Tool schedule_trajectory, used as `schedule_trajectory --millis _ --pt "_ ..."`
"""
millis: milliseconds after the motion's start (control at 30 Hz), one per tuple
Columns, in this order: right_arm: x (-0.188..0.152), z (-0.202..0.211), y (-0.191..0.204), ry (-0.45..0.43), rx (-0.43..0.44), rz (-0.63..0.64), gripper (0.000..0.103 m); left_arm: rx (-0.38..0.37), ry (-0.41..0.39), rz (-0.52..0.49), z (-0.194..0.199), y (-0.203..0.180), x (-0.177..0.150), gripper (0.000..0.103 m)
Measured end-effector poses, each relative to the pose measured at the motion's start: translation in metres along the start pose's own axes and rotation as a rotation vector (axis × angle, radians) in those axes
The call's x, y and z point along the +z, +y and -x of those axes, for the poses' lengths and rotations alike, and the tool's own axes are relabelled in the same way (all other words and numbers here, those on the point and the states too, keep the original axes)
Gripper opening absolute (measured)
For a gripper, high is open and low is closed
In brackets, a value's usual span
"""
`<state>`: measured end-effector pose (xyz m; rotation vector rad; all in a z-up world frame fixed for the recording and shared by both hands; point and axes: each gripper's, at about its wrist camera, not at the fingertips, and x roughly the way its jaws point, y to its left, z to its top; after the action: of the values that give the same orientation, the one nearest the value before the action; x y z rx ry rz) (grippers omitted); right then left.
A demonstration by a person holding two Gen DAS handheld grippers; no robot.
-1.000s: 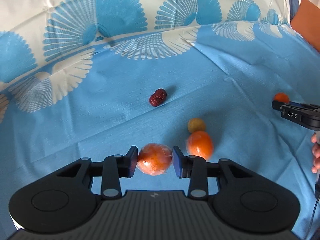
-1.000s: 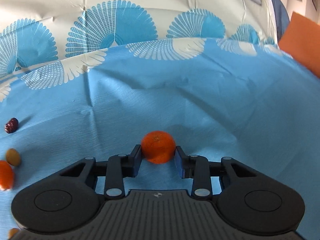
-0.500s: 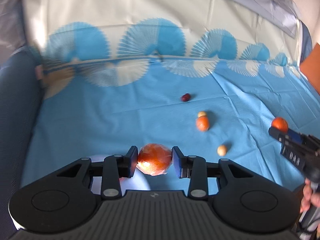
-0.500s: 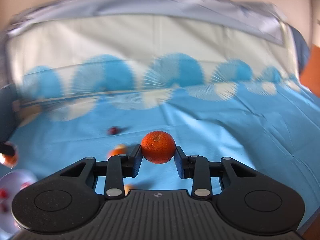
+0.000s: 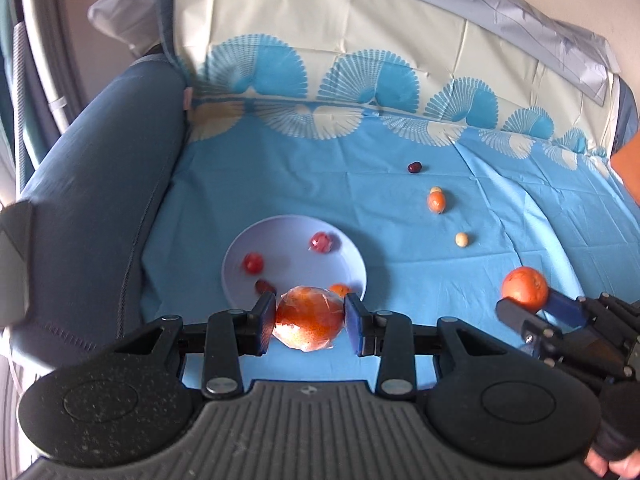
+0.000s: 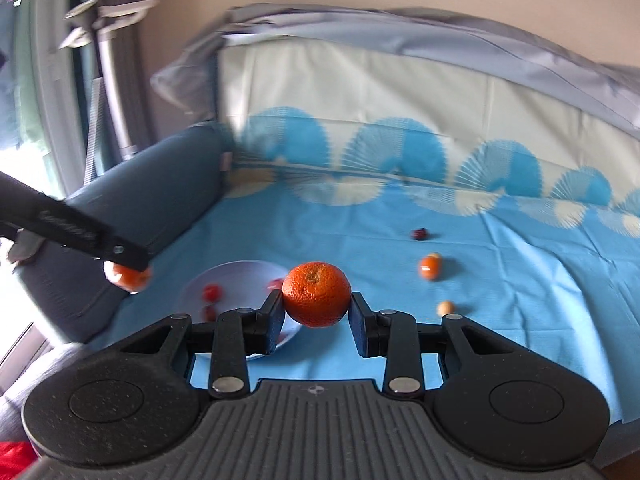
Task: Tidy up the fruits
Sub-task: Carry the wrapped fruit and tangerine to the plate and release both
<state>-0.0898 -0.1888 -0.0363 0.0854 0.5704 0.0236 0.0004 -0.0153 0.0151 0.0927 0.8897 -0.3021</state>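
Note:
My left gripper is shut on a plastic-wrapped orange, held above the near rim of a pale round plate with several small fruits in it. My right gripper is shut on a bare mandarin, held in the air right of the plate. The right gripper with its mandarin also shows in the left wrist view. On the blue cloth lie a dark red date, a small orange fruit touching a tan one, and another tan fruit.
A dark blue sofa arm runs along the left, close to the plate. The cloth-covered backrest rises behind. An orange cushion sits at the far right edge.
Both grippers have lifted their fruits off the cloth and swung left and back. The plate has come into view under the left gripper.

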Motion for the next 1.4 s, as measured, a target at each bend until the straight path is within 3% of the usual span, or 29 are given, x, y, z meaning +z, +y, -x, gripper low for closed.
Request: schedule_trajectory --millis 367,733,1100,1400 --pt "-0.018 0.039 0.058 0.035 0.075 0.114 0.036 -0.008 -0.029 0.05 0.035 0.022 -0.04 0.041" --pt "-0.016 0.037 0.063 0.035 0.081 0.154 0.036 -0.003 -0.039 0.076 0.035 0.034 -0.036 0.041" --pt "-0.012 0.014 0.061 0.077 0.091 0.138 0.036 -0.001 -0.018 0.084 0.011 0.041 -0.021 0.041" --pt "-0.003 -0.037 0.059 0.113 0.092 0.138 0.036 -0.001 0.017 0.092 -0.039 0.044 0.003 0.041"
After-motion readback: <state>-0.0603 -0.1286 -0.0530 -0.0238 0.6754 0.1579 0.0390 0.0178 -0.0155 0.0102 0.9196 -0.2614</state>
